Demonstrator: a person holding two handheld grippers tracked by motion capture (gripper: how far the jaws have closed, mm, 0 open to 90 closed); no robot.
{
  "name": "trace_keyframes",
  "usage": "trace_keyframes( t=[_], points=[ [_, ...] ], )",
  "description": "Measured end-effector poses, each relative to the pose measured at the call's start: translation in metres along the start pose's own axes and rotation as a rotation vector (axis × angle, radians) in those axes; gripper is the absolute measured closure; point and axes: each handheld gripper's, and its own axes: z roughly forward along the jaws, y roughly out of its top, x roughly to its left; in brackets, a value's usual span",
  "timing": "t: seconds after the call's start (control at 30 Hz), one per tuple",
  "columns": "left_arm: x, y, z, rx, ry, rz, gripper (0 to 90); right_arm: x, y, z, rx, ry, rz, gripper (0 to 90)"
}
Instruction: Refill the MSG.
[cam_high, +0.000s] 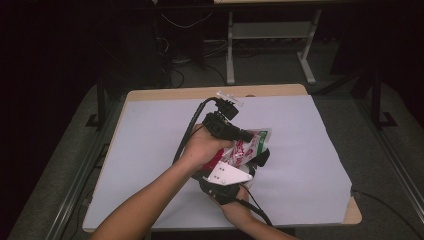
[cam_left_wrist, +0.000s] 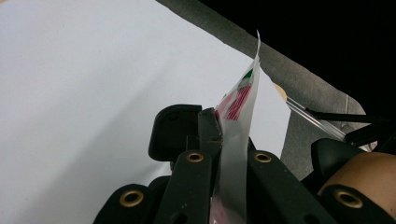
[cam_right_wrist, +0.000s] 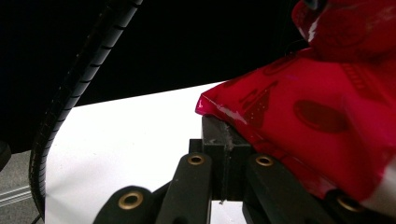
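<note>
Both grippers are pinching one plastic bag (cam_high: 248, 146) in the middle of the table (cam_high: 150, 145), which has a white sheet over it. The bag is shiny and crinkly. It is mostly red, with a white part, some red stripes and a small bit of green near its top corner. In the high view the left gripper (cam_high: 244, 135) comes at the bag from the far side, and the bag sticks out just past its tips. The right gripper (cam_high: 250, 172) sits on the near side, just under the bag, with its grey three-cornered plate on top. The two grippers are very close to each other, with the bag between them. In the left gripper view the jaws are squeezed together on a thin, clear edge of the bag (cam_left_wrist: 238, 121), and that edge stands up straight out of the jaws with its pointed corner above them. In the right gripper view the jaws are also pressed together, on a corner of the red part of the bag (cam_right_wrist: 299, 116), and the rest of the bag puffs out to the right of the jaws and above them. A black ribbed cable (cam_right_wrist: 70, 102) curves down on the other side of those jaws.
</note>
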Motion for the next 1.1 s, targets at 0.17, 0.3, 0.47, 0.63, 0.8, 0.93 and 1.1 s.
trace_keyframes(
  t=[0.17,0.3,0.47,0.63,0.8,0.93,1.1],
  points=[
    [-0.0001,-0.0002,0.0003,0.0,0.0,0.002,89.9,-0.0001,-0.0002,-0.0001,0.001,-0.001,0.0,90.0],
    [-0.0007,-0.0006,-0.0009,-0.009,-0.001,0.007,89.9,0.0,0.0002,0.0,-0.001,-0.001,-0.001,90.0],
    [-0.0016,-0.0008,-0.0006,-0.012,0.002,0.009,89.9,-0.0002,0.0006,-0.0007,-0.001,0.002,-0.004,90.0],
    [-0.0005,-0.0012,-0.0001,-0.01,0.001,0.007,89.9,-0.0003,0.0005,-0.0004,-0.001,0.0,0.003,90.0],
    [-0.001,-0.0009,0.0005,-0.003,0.005,0.009,89.9,-0.0005,0.0009,-0.0004,-0.007,0.003,0.004,90.0],
    [-0.0015,-0.0005,0.0015,0.002,0.008,0.01,89.9,-0.0004,0.0011,-0.0006,-0.009,0.002,0.004,90.0],
    [-0.0016,-0.0006,0.0016,0.0,0.008,0.013,89.9,-0.0008,0.0011,-0.0007,-0.01,0.003,0.002,90.0]
  ],
)
